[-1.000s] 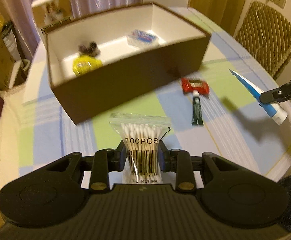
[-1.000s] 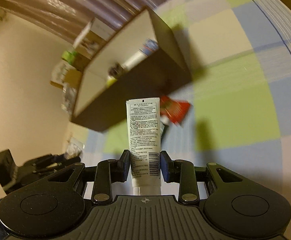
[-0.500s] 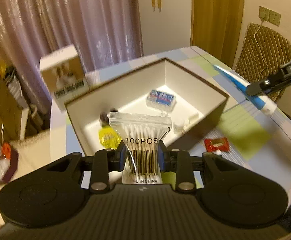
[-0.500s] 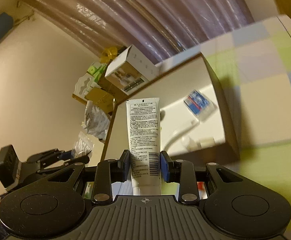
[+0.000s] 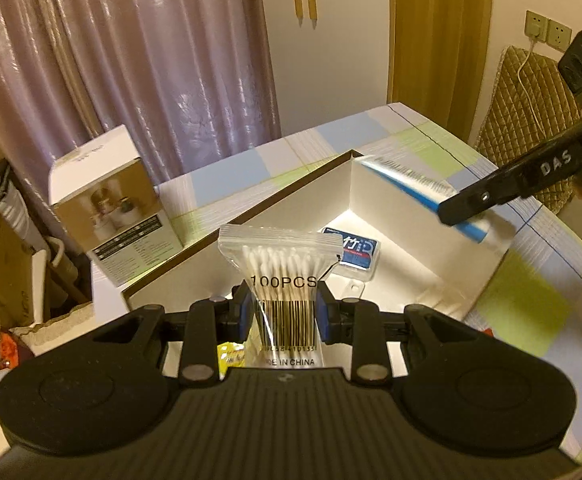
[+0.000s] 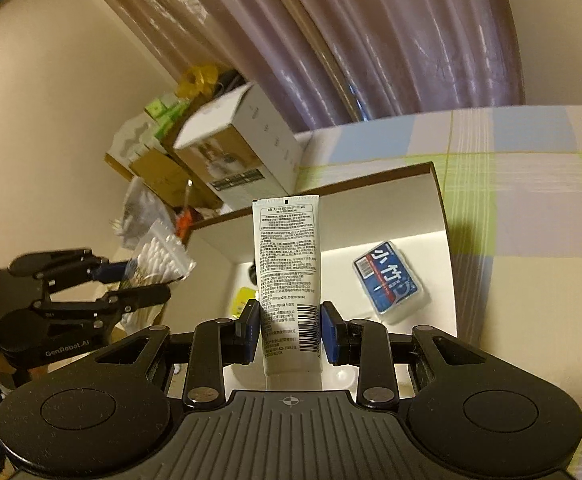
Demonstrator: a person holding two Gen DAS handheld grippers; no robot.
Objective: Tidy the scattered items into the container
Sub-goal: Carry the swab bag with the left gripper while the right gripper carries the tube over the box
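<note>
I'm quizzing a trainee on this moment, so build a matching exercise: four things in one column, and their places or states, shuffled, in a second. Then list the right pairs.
Things:
1. bag of cotton swabs
2. white tube
3. blue-labelled packet
4. photo-printed carton

Places or states:
A. lying on the floor of the open box
B. standing on the table outside the box
C. clamped in the right gripper
D. clamped in the left gripper

Pairs: 1-D, 2-C, 3-A, 4-B
</note>
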